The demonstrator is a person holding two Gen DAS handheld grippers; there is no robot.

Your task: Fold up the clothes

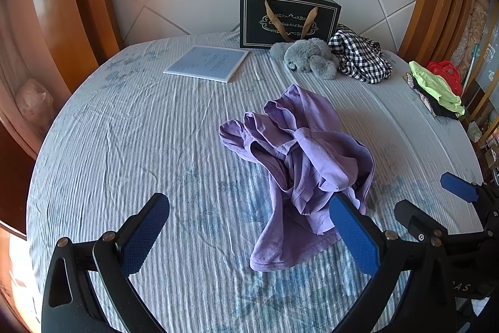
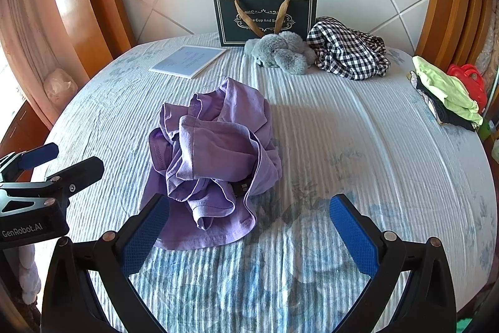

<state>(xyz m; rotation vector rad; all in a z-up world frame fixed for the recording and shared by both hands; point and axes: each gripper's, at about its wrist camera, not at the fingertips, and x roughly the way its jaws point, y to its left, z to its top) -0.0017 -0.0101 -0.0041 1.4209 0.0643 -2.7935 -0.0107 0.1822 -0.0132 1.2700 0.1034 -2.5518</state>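
A crumpled purple garment (image 1: 296, 158) (image 2: 212, 152) lies in a heap in the middle of the striped bedsheet (image 1: 140, 145) (image 2: 358, 145). My left gripper (image 1: 249, 227) hovers just in front of it, open, with its right finger beside the garment's near hem. My right gripper (image 2: 249, 227) is also open, its left finger next to the heap's near edge. Neither holds anything. In the left wrist view, the right gripper (image 1: 433, 198) shows at the right edge. The right wrist view has the left gripper (image 2: 65, 161) at its left edge.
At the headboard stand a dark gift bag (image 1: 287, 17) (image 2: 265, 17), a grey plush toy (image 1: 305, 55) (image 2: 280, 52) and a black-and-white checked cloth (image 1: 358, 55) (image 2: 349, 49). A booklet (image 1: 207, 63) (image 2: 188, 60) lies back left. Folded clothes (image 1: 436, 89) (image 2: 449, 95) are stacked at the right edge.
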